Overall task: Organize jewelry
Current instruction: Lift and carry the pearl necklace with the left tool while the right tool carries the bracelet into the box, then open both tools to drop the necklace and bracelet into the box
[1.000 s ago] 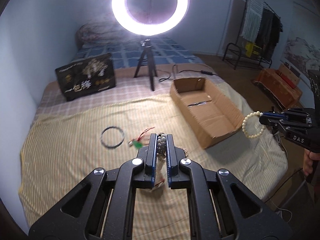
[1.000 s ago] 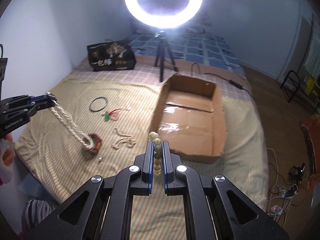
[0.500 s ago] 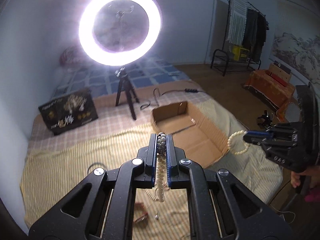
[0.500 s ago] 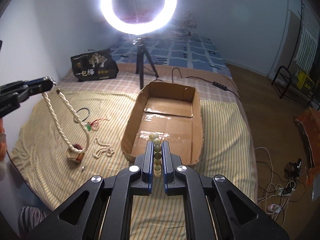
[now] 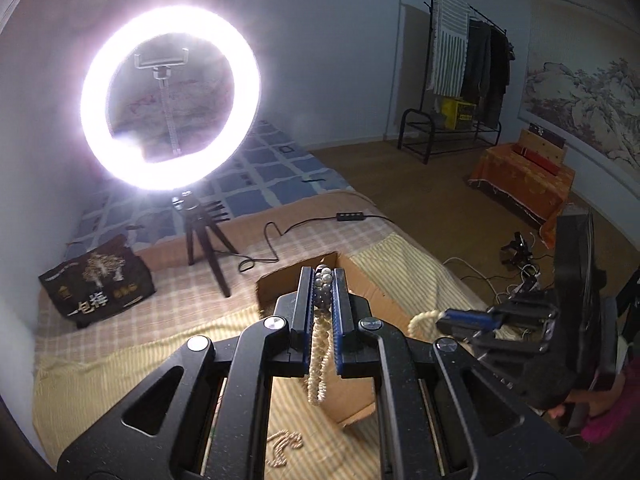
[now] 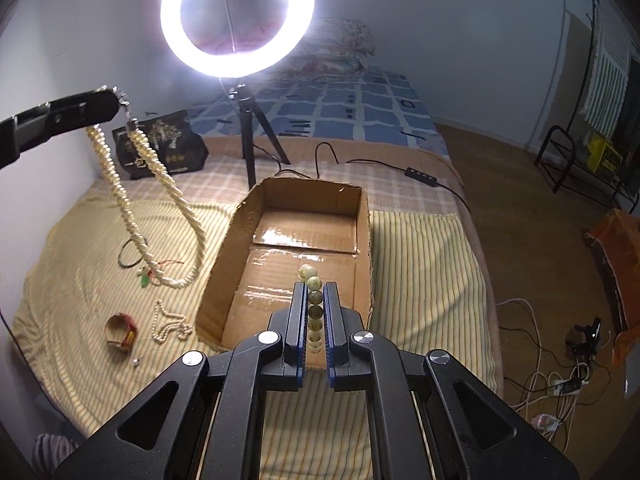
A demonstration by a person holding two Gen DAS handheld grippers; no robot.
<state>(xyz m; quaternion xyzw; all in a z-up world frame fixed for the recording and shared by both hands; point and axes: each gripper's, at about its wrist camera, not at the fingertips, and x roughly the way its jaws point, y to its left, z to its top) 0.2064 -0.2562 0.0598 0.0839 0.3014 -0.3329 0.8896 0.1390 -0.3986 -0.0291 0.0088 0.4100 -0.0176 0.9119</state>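
My left gripper (image 5: 323, 276) is shut on a twisted pearl necklace (image 5: 319, 364), which hangs down in a long loop. In the right wrist view the left gripper (image 6: 114, 98) is high at the left, and the necklace (image 6: 160, 184) dangles clear of the bed, left of the open cardboard box (image 6: 362, 216). My right gripper (image 6: 314, 288) is shut on a pale bead bracelet (image 6: 315, 300) above the box's near end. In the left wrist view the box (image 5: 280, 286) lies mostly behind my fingers, with the right gripper (image 5: 442, 315) and its bracelet (image 5: 420, 320) to the right.
On the striped bedspread left of the box lie a black ring (image 6: 128, 254), a green pendant on red cord (image 6: 146, 280), a small pearl strand (image 6: 170, 326) and a red-and-gold bangle (image 6: 120, 332). A ring light on a tripod (image 6: 250, 140) and a black bag (image 6: 160, 144) stand behind.
The left gripper rose and swung toward the box, lifting the pearl necklace fully off the bed. The right gripper carried its bracelet forward over the box's near end.
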